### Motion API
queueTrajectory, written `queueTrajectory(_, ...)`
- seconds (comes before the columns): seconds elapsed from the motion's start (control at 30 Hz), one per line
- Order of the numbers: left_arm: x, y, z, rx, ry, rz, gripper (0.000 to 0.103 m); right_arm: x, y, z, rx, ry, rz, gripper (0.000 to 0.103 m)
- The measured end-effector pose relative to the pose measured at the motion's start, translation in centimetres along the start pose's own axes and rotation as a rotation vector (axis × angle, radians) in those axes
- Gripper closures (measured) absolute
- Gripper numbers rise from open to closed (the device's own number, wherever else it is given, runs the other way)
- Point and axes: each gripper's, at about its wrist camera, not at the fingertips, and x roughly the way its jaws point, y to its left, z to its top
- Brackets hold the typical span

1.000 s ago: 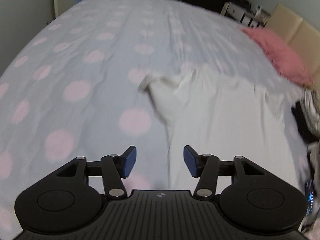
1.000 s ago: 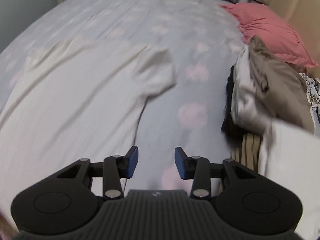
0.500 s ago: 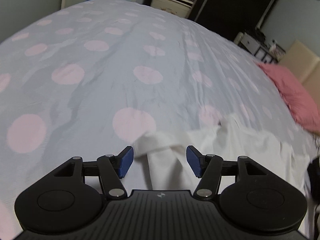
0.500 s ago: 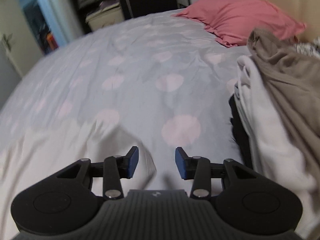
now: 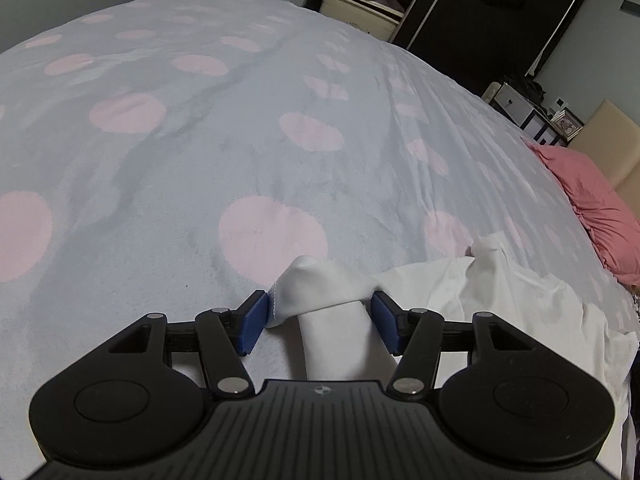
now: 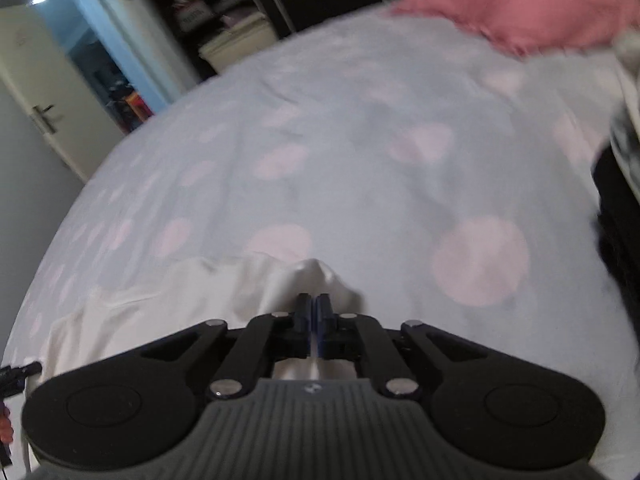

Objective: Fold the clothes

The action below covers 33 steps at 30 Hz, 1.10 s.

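Note:
A white garment (image 5: 480,292) lies spread on the bed, which has a pale blue cover with pink dots (image 5: 240,128). In the left wrist view its sleeve (image 5: 320,292) sits between the blue pads of my left gripper (image 5: 319,322), whose jaws stand wide apart around it. In the right wrist view the same white garment (image 6: 168,296) stretches to the left. My right gripper (image 6: 314,312) is shut on a raised peak of its cloth (image 6: 316,276); the pads nearly touch.
A pink pillow (image 5: 592,208) lies at the bed's far right, also in the right wrist view as the pink pillow (image 6: 520,4). A pile of other clothes (image 6: 620,152) lies at the right edge. Dark shelving (image 5: 460,12) and a door (image 6: 44,92) stand beyond the bed.
Both grippers dropped low onto the garment. The left one moved up around the sleeve. The right one went from open to shut on the cloth.

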Motion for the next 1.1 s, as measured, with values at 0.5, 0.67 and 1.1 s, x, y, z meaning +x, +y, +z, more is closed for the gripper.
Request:
queueTrajectory(0.5,0.1,0.3,0.0,0.012,-0.009,0.007,0.059,-5.2,11.6,-6.2,-0.533,0.011,0.255,0.065)
queueTrajectory(0.67,0.2,0.2,0.0,0.018,-0.007,0.014,0.059,-4.5,7.6,-4.0,-0.458,-0.038,0.102,0.061)
queueTrajectory(1.1,0.2,0.1,0.0,0.046,-0.007,0.021,0.059,-1.1,7.3,-6.5,-0.884,0.017,-0.108,0.051)
